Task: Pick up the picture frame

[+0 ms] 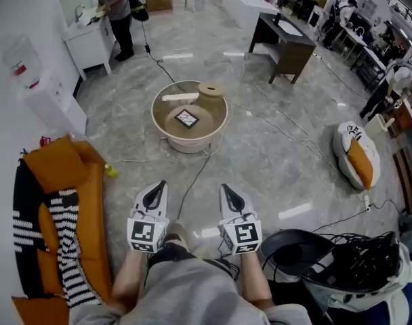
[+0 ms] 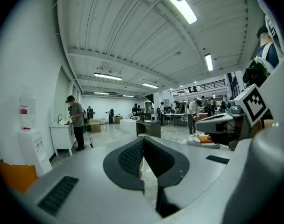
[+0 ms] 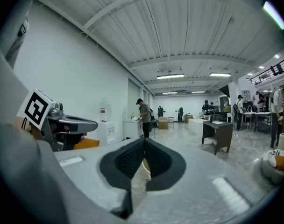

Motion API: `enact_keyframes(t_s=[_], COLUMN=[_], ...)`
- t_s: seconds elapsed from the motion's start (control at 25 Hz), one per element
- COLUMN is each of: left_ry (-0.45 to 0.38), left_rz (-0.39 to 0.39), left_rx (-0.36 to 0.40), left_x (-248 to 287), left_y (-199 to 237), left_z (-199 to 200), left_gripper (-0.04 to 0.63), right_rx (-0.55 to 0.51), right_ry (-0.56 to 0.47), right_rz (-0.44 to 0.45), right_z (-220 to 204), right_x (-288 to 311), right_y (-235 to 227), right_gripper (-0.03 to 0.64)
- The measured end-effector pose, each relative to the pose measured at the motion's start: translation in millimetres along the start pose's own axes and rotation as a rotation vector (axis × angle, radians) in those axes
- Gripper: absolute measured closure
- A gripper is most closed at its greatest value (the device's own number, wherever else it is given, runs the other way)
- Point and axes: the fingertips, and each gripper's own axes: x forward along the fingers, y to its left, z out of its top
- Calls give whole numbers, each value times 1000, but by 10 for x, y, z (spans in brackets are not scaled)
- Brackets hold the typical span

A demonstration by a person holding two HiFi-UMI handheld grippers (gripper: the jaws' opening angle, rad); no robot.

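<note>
The small square picture frame (image 1: 187, 118) with a dark border lies flat on the round beige worktop (image 1: 167, 124) at the centre of the head view, turned corner-up like a diamond. Its pale middle carries some dark marks, too small to read. Just above and to the right of it on the same worktop stands a tan ribbed cylinder (image 1: 211, 95), and a white strip (image 1: 180, 97) lies to the upper left; the frame touches neither.

The left tool (image 1: 161, 183) and right tool (image 1: 224, 187) sit side by side at the lower centre, well below the worktop, over bare marble floor (image 1: 274, 147). In each gripper view the tool's own grey body fills the lower half and covers the floor ahead, so the frame does not show there. Between the right tool's (image 3: 143, 141) pads only a beige sliver shows through the slit, too narrow to identify. The left tool (image 2: 143, 139) has its ribbed black pads brought together at the tips with nothing between them, and the right tool's jaws are likewise closed and empty.

The orange sofa (image 1: 60, 164) at the left edge is cut off by the frame.
</note>
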Motion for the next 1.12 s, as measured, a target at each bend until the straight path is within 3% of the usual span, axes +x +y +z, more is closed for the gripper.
enact_keyframes(t_s=[0.4,0.72,1.12], left_ry=[-15,13,35], left_rz=[19,-13,-110], left_rx=[10,-27,-14], left_x=[700,1825,3035], left_y=[453,1447,2596], left_z=[-22,3,103], left_gripper=[577,577,577], right_rx=[-14,0,19], right_ry=[10,37,86], right_rz=[13,2,-57], right_z=[-21,176,376], right_x=[802,2299,3927], right_y=[-333,-563,-764], right_gripper=[618,618,618])
